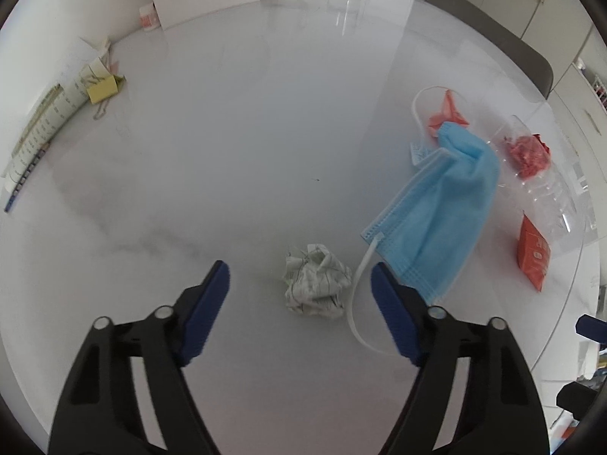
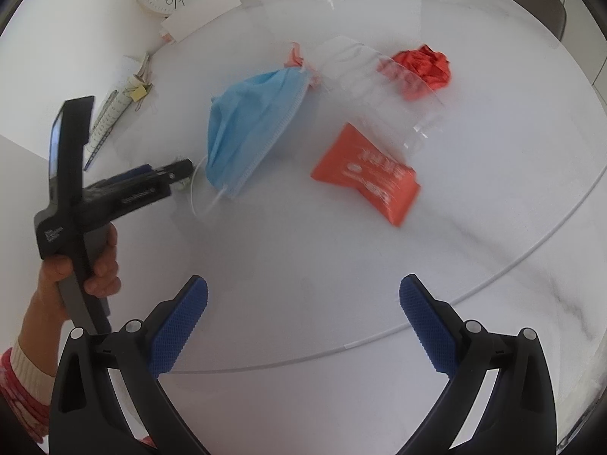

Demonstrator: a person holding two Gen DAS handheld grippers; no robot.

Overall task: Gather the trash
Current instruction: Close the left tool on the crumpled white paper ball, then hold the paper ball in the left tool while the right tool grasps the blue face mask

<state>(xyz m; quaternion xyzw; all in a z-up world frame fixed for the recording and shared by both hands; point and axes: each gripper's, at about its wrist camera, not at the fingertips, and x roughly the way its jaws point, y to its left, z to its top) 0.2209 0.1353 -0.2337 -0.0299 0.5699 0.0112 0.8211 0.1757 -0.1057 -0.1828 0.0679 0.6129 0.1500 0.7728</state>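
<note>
White crumpled paper ball [image 1: 315,280] sits mid-tabletop, just ahead of your wide-open left gripper [image 1: 299,280].
Blue mask [image 1: 436,212] beside it runs lengthwise toward the far-right edge; your right gripper [image 2: 303,295] gapes wide, empty.

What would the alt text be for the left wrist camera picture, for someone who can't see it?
An open left gripper hovers over a white table, its blue-padded fingers either side of a crumpled paper ball. To the right lie a blue face mask, a clear plastic bottle, crumpled red paper and an orange packet.
</note>
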